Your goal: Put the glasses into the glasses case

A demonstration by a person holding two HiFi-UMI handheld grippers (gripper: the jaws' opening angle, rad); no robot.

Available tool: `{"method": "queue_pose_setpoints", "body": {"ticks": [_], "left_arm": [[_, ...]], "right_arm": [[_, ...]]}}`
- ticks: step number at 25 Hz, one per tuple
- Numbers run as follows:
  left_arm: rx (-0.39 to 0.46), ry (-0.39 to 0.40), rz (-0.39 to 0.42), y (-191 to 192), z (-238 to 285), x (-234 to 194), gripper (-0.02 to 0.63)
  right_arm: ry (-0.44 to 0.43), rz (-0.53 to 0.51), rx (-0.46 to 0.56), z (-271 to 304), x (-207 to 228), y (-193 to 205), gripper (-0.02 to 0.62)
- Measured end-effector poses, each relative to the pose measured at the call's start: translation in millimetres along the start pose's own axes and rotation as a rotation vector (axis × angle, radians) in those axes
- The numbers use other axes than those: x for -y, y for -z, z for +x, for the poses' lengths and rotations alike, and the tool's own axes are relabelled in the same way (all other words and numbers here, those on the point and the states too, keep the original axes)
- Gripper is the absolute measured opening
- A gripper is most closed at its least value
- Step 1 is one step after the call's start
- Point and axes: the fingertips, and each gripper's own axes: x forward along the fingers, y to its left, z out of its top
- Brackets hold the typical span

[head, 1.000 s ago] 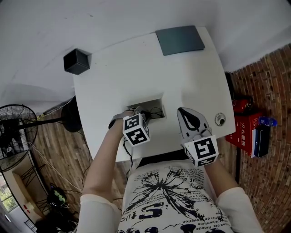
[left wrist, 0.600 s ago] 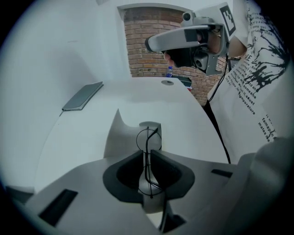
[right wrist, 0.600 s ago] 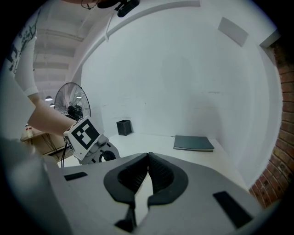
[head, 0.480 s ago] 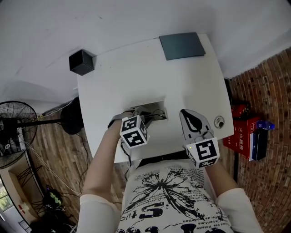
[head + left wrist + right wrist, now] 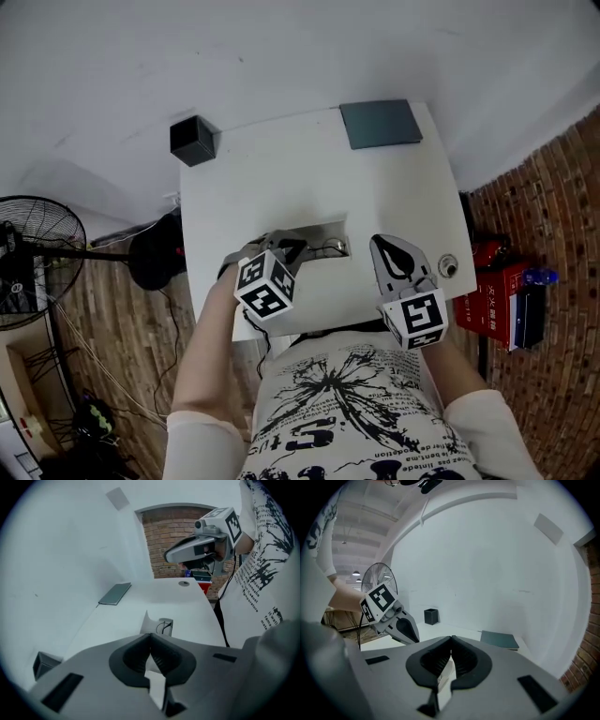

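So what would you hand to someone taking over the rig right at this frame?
Left gripper: jaws shut, empty, at the near edge of the white table, beside its recess.
Right gripper: jaws shut, empty, over the table's near right part.
Dark grey case: lies flat at the far right corner, apart from both grippers.
Glasses: a thin dark wiry shape in the recess may be them; cannot tell.
Done: nothing.
Left: pick up the glasses, open the case, put them in.
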Motion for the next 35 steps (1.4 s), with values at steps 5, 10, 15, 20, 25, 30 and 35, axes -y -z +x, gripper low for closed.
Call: {"method": "queue_pose_setpoints", "body": {"ticks": [5, 10, 15, 20, 25, 30, 35], "left_arm": [[0.073, -0.081, -0.026, -13, -37, -6, 0.014], [0.197, -0.164, -0.089, -29, -78, -13, 0.014], [0.350, -0.291, -0.205, -37, -120, -28, 0.014], [0.484, -0.421, -0.304, -36, -158, -34, 0.014], [0.580, -0.472, -0.373, -36, -177, -31, 0.014], [0.656, -0.493, -0.452, -41, -192, -28, 0.014], [0.655, -0.509, -0.460, -46, -194, -28, 0.014]], "right_arm": [[-0.009, -0.030, 0.034, -6, -10, -18, 0.015], [-0.025, -0.052, 0.074, -10, -21, -36, 0.015], [-0.048, -0.053, 0.108, -14, -29, -49, 0.015], [-0.057, -0.065, 0.132, -20, -31, -58, 0.015], [-0.062, -0.066, 0.167, -25, -26, -66, 0.015], [-0.057, -0.049, 0.224, -33, -22, -75, 0.015], [-0.053, -0.052, 0.232, -36, -20, -78, 0.014]]}}
